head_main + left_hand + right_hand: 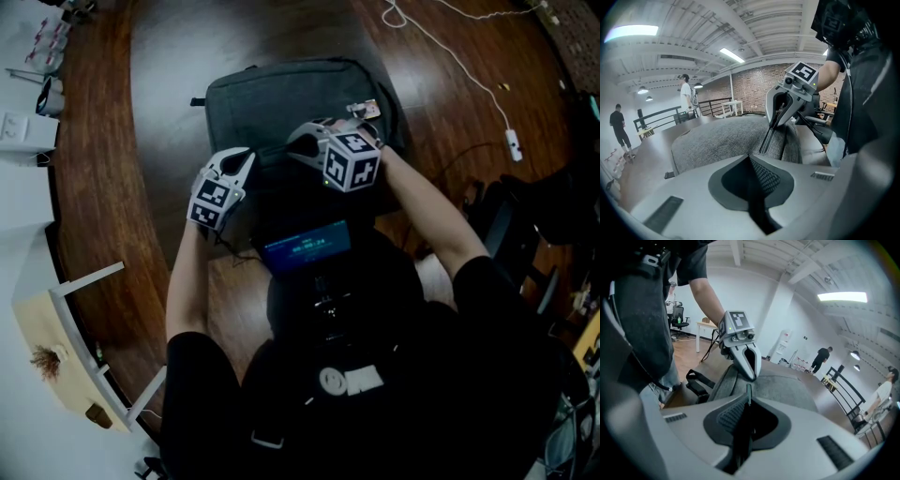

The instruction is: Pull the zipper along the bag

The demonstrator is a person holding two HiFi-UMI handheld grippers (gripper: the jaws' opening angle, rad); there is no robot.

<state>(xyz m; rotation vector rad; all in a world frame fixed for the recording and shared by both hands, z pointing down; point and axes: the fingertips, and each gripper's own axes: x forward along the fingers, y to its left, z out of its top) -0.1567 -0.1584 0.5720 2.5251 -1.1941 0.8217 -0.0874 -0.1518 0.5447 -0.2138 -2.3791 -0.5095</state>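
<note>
On the dark wooden counter (pixel 103 187) a grey bag (pixel 281 94) lay flat just in front of the person; both grippers met at its near edge, close beside one another. The right hand-held gripper (pixel 747 401) had its jaws drawn almost together on the zipper pull (pixel 748 391), a thin tab that stood up between the pads; its marker cube faced up in the head view. The left hand-held gripper (pixel 752 161) had its jaws fully together, with its tips down at the bag's near edge, just beside the right one; whether a fold of fabric sat pinched between them could not be told. In the left gripper view a dark zipper line (pixel 768 139) ran along the bag's edge from the right gripper's tips toward the camera. A black strap (pixel 693 380) hung off the bag's side nearest the person. A white cable (pixel 450 56) trailed over the counter beyond the bag, well apart from it. Several people stood far off in the room behind.
</note>
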